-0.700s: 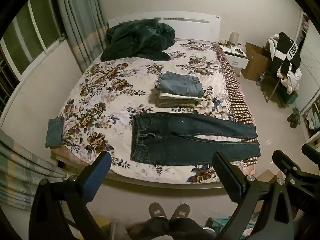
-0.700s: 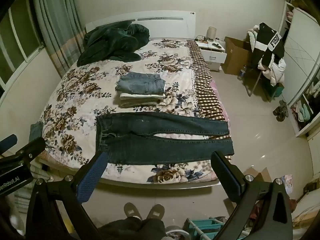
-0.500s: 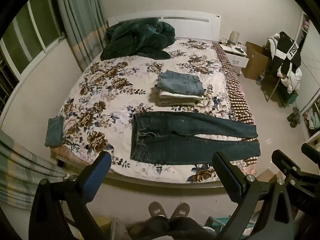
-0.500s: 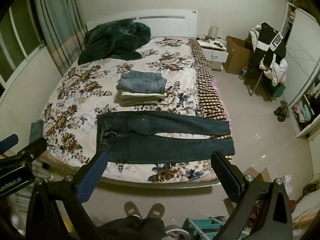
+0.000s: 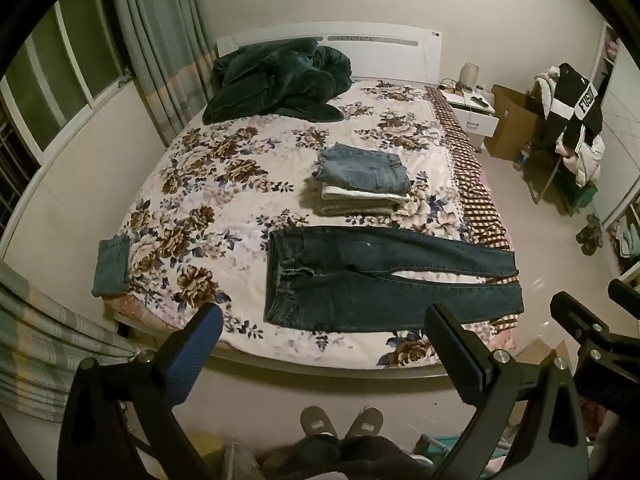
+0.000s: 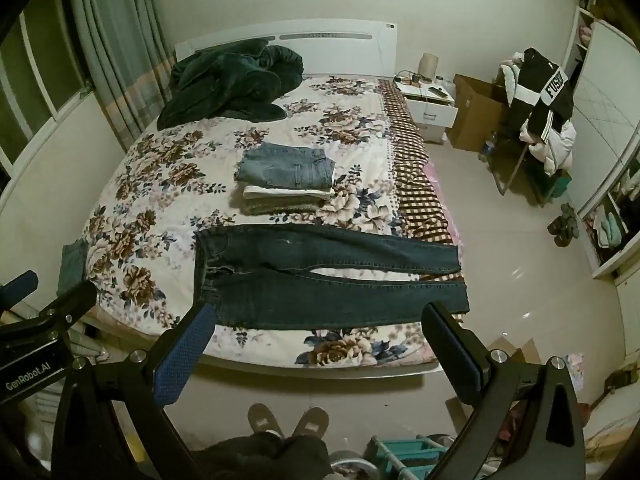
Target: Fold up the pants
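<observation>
A pair of dark blue jeans point(image 5: 380, 276) lies flat near the front edge of the floral bed point(image 5: 216, 184), waist to the left, legs stretched right; it also shows in the right wrist view point(image 6: 320, 276). My left gripper point(image 5: 320, 320) is open and empty, held above the floor in front of the bed, well short of the jeans. My right gripper point(image 6: 316, 320) is open and empty, at a similar height and distance. Part of the right gripper shows at the right edge of the left wrist view point(image 5: 592, 328).
A stack of folded pants point(image 5: 364, 184) sits mid-bed behind the jeans. A dark green blanket point(image 5: 276, 80) is heaped at the headboard. A small folded denim piece point(image 5: 112, 268) lies at the bed's left corner. A nightstand point(image 6: 428, 108), box and clothes-laden chair point(image 6: 540, 120) stand right.
Both views have shifted very slightly; the bed and jeans appear a touch lower in frame. The jeans have not moved and both grippers stay open.
</observation>
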Demonstrator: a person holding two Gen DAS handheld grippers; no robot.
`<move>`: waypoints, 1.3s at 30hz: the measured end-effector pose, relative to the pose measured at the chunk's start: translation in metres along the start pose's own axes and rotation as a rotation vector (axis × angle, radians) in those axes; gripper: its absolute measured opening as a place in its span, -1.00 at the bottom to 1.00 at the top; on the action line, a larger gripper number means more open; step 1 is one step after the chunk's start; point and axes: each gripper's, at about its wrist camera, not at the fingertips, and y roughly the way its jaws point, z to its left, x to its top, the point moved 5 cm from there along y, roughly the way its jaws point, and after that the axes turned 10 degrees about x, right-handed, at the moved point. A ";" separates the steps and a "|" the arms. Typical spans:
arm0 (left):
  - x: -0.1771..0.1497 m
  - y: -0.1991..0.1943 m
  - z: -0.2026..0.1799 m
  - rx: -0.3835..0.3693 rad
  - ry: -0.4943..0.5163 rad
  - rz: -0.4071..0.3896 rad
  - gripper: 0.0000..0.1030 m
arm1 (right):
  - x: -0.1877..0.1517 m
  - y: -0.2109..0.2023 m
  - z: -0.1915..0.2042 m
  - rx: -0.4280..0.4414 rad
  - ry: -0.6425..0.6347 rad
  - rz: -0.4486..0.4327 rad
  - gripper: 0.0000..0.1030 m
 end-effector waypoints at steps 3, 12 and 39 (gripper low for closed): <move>0.000 0.000 -0.001 0.000 0.002 -0.001 1.00 | -0.001 0.000 -0.001 0.000 0.001 0.000 1.00; 0.001 -0.001 -0.002 0.001 0.000 -0.001 1.00 | -0.002 0.000 -0.001 -0.001 -0.001 0.001 1.00; 0.004 0.000 -0.001 0.005 -0.001 -0.007 1.00 | -0.002 -0.003 0.002 -0.001 -0.003 0.000 1.00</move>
